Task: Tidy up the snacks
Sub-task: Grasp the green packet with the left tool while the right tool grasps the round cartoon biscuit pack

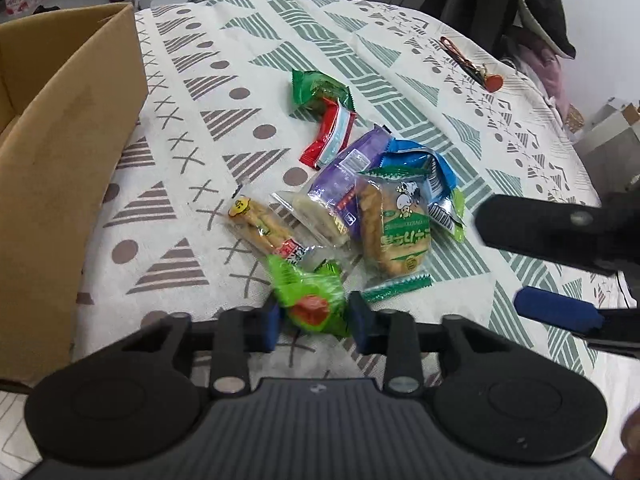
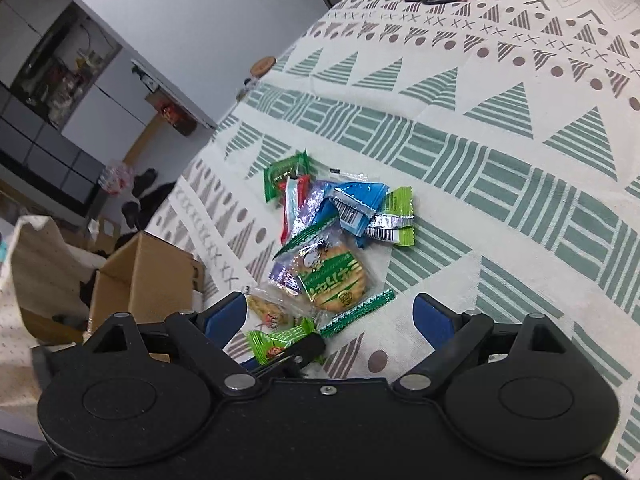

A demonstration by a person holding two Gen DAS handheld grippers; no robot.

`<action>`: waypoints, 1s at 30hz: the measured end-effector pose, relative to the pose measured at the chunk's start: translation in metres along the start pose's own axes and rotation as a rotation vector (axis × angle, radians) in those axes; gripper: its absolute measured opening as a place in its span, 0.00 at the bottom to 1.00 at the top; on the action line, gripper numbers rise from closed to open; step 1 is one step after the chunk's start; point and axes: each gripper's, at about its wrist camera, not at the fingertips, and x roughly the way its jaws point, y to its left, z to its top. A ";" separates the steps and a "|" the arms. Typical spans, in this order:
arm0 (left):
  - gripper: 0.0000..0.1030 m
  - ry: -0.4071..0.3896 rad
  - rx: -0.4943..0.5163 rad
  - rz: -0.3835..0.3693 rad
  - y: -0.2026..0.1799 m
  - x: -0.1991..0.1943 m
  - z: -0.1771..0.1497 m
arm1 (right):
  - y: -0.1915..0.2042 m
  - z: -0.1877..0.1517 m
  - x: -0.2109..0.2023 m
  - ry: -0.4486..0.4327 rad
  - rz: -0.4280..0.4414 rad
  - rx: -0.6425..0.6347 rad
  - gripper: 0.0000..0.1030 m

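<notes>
My left gripper (image 1: 314, 320) pinches the bright green snack packet (image 1: 308, 300) at the pile's six o'clock edge. The cardboard box (image 1: 68, 140) lies at nine o'clock, nearer this hand. My right gripper (image 2: 328, 316) hangs spread wide, empty.

Both wrist cameras look forward along their fingers, low and close over the counter (image 1: 248, 60), sharing the snack pile (image 1: 360, 200) from opposite sides.

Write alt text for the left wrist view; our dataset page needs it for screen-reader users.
The left gripper closes on a bright green snack packet at the near edge of a snack pile on a patterned tablecloth. A cardboard box stands left; the right gripper hovers open at right.
</notes>
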 end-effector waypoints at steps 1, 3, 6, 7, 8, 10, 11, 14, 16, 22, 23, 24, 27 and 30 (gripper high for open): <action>0.27 -0.001 -0.007 -0.009 0.002 -0.001 0.000 | 0.002 0.000 0.003 0.003 -0.008 -0.009 0.88; 0.26 -0.003 -0.027 -0.029 0.008 -0.003 0.001 | 0.005 0.000 0.008 0.010 -0.025 -0.033 0.88; 0.25 -0.007 -0.046 -0.049 0.015 -0.006 0.002 | 0.011 0.000 0.016 0.019 -0.055 -0.072 0.88; 0.25 -0.009 -0.051 -0.055 0.017 -0.008 0.002 | 0.013 -0.001 0.019 0.022 -0.066 -0.086 0.88; 0.25 -0.012 -0.056 -0.060 0.019 -0.010 0.003 | 0.015 -0.001 0.021 0.023 -0.074 -0.100 0.88; 0.25 -0.016 -0.067 -0.072 0.023 -0.014 0.003 | 0.018 0.000 0.025 0.020 -0.086 -0.122 0.88; 0.25 -0.018 -0.072 -0.080 0.025 -0.016 0.004 | 0.020 0.001 0.026 0.015 -0.090 -0.134 0.88; 0.25 -0.029 -0.088 -0.094 0.032 -0.022 0.007 | 0.025 0.001 0.031 0.007 -0.102 -0.173 0.87; 0.25 -0.044 -0.090 -0.090 0.035 -0.025 0.010 | 0.029 0.002 0.036 0.001 -0.105 -0.190 0.87; 0.25 -0.061 -0.106 -0.097 0.044 -0.025 0.018 | 0.035 0.003 0.044 -0.024 -0.126 -0.240 0.87; 0.25 -0.064 -0.109 -0.099 0.045 -0.025 0.019 | 0.035 0.003 0.046 -0.022 -0.132 -0.246 0.87; 0.25 -0.066 -0.111 -0.101 0.047 -0.025 0.020 | 0.036 0.003 0.049 -0.021 -0.141 -0.252 0.86; 0.25 -0.062 -0.123 -0.107 0.052 -0.024 0.022 | 0.038 0.003 0.056 -0.031 -0.163 -0.281 0.86; 0.25 -0.058 -0.125 -0.115 0.053 -0.023 0.024 | 0.037 0.005 0.063 -0.028 -0.187 -0.293 0.86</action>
